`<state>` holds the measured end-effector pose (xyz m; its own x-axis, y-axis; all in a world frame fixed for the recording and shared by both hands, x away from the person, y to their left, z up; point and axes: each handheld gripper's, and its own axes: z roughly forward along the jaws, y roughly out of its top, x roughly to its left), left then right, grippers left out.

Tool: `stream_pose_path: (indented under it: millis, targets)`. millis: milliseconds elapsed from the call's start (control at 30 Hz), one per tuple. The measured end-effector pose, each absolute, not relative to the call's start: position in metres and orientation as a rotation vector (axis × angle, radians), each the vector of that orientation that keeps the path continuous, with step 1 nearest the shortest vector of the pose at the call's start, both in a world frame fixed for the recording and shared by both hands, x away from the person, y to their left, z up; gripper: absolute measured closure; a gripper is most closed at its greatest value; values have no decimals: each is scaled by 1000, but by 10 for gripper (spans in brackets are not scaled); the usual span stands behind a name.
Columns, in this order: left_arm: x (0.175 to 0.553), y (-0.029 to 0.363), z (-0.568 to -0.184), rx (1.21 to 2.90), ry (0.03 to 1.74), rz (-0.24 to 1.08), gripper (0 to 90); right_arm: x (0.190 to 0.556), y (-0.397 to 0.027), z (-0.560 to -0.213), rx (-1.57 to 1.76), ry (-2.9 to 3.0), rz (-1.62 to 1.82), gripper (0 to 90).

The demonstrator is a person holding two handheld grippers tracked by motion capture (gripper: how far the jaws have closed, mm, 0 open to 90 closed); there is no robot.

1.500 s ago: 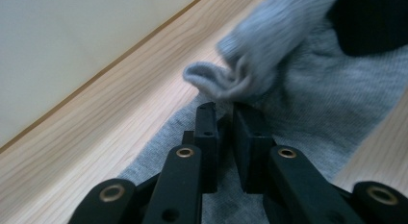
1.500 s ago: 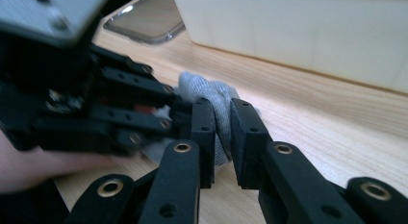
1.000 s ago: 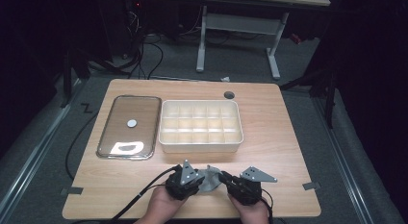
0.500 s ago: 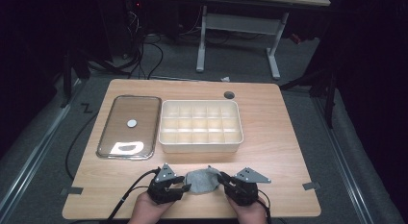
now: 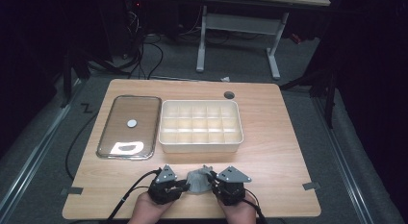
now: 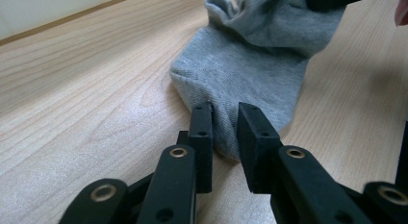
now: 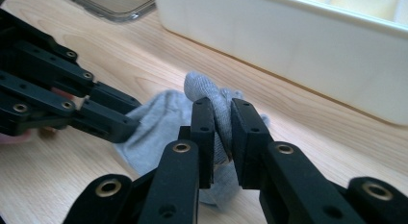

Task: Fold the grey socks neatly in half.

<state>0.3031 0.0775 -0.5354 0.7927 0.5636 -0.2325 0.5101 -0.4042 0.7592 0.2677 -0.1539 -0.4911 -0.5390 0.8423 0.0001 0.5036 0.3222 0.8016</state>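
Grey knit sock [image 5: 198,180], now drawn toward the near table edge from half a second ago, is pinched at opposite ends by left gripper [image 6: 225,120] and right gripper [image 7: 222,119], suggesting stretching or folding.

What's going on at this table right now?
A person holds a two-jaw gripper in each hand at the near edge of a light wooden table. Both grippers are pinching the same small grey knitted sock: the left gripper has one end, which lies on the wood, and the right gripper has a bunched fold at the other end. Beyond them sit a cream plastic divided organiser box and, to its left, a clear flat lid, both untouched.
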Motion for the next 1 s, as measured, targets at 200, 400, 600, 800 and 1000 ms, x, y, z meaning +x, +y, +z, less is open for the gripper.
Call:
stream_pose_path:
  millis: [200, 400, 600, 800, 1000]
  targets:
    - [303, 77, -535, 2077, 792, 80, 756, 267, -136, -484, 1128, 2186, 1055, 816]
    - [304, 77, -535, 2079, 784, 73, 745, 266, -123, -488, 1069, 2224, 990, 815]
    - [303, 99, -522, 2035, 717, 66, 640, 266, -122, -497, 1083, 2249, 961, 814]
    - [304, 92, -534, 2141, 728, 107, 785, 265, -121, -497, 1081, 2249, 958, 810]
    - [302, 87, -534, 2145, 696, 117, 789, 260, -109, -495, 1023, 2238, 978, 810]
